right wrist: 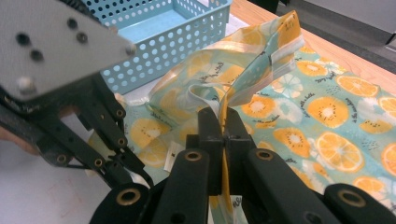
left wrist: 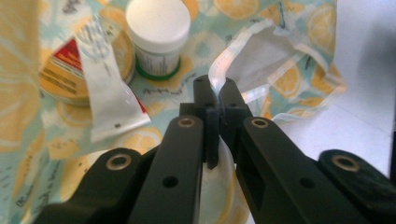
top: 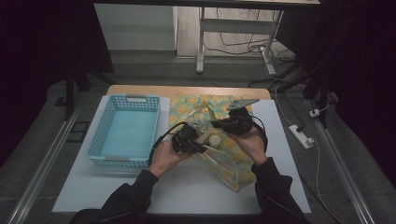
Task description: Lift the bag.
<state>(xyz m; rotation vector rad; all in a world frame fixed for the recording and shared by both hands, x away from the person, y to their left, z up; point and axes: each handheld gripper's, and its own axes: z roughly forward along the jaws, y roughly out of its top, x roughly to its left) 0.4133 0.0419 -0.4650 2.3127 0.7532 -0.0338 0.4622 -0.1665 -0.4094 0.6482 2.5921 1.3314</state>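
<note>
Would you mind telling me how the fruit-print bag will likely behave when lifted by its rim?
The fruit-print bag is probably floppy: its rim folds between the grippers. It may sag, since a white-lidded jar and tube lie inside.

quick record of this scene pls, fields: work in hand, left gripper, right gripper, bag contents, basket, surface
work in hand: both grippers pull the mouth of a fruit-print bag open
left gripper: shut on the bag's pale rim strip
right gripper: shut on the bag's raised edge
bag contents: a white-lidded jar, a white tube and a round yellow tin lie on the print
basket: blue perforated basket, nothing in it, left of the bag
surface: white board on a wooden table
</note>
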